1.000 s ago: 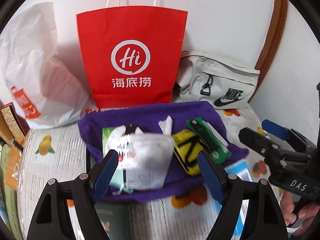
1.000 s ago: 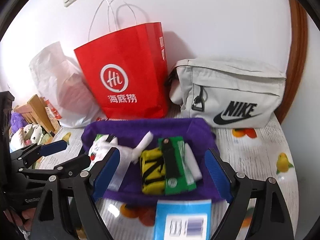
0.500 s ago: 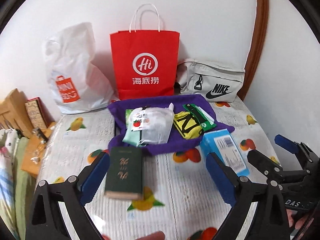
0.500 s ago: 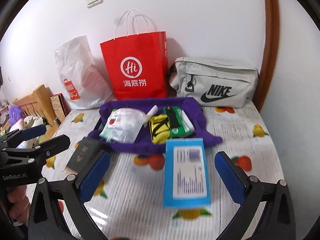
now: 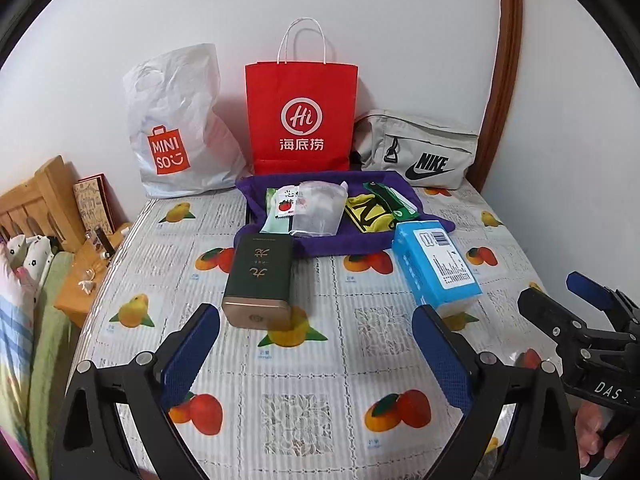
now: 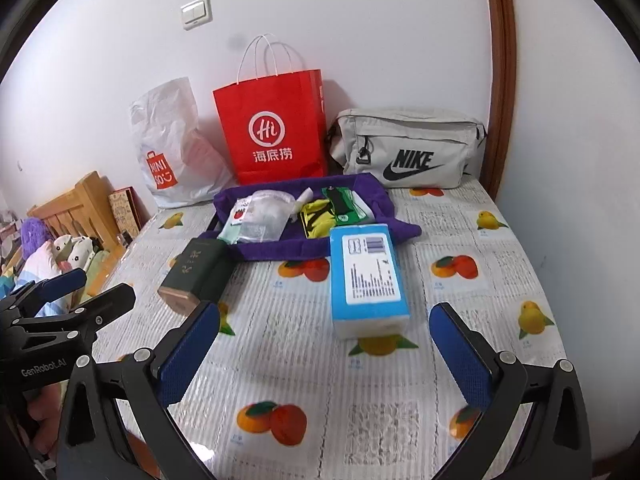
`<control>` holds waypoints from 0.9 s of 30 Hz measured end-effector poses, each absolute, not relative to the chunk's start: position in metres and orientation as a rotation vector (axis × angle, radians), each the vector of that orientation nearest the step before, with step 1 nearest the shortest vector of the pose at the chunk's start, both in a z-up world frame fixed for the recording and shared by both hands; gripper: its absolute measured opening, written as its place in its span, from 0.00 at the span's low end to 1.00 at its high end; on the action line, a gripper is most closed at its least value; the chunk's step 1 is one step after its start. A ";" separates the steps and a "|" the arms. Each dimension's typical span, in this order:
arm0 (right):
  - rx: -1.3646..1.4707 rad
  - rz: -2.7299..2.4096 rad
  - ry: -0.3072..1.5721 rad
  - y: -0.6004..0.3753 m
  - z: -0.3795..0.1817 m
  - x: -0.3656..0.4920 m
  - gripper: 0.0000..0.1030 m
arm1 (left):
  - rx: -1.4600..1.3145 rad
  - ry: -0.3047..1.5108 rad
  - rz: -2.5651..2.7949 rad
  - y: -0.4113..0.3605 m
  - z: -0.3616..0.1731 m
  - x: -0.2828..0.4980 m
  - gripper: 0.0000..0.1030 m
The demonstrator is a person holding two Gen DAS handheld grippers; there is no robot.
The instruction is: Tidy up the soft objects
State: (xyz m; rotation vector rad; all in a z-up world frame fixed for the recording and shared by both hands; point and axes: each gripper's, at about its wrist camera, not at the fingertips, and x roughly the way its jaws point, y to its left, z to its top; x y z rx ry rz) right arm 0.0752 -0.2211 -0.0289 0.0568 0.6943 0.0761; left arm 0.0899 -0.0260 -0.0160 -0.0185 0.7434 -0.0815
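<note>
Both the left gripper (image 5: 316, 354) and the right gripper (image 6: 324, 354) hang wide open and empty over the table's (image 5: 304, 364) near edge. The soft packets lie on the purple cloth (image 5: 320, 242) at the far edge, so the next reach should, in my judgement, go squarely over the blue box (image 6: 366, 272). Legible: "MINISO" on the white bag (image 5: 176, 128), "Hi" on the red bag (image 5: 301, 116), "NIKE" on the grey pouch (image 5: 420, 152).
</note>
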 end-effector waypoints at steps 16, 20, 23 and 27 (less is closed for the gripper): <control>0.041 0.065 0.677 -0.219 -0.029 0.054 1.00 | -0.018 0.718 -0.076 -0.025 -0.007 0.070 0.95; 0.043 0.064 0.677 -0.219 -0.029 0.053 1.00 | -0.015 0.717 -0.075 -0.025 -0.007 0.068 0.95; 0.046 0.065 0.671 -0.218 -0.028 0.050 1.00 | -0.018 0.716 -0.077 -0.026 -0.007 0.067 0.95; 0.043 0.069 0.663 -0.217 -0.026 0.046 1.00 | -0.017 0.715 -0.079 -0.026 -0.006 0.066 0.95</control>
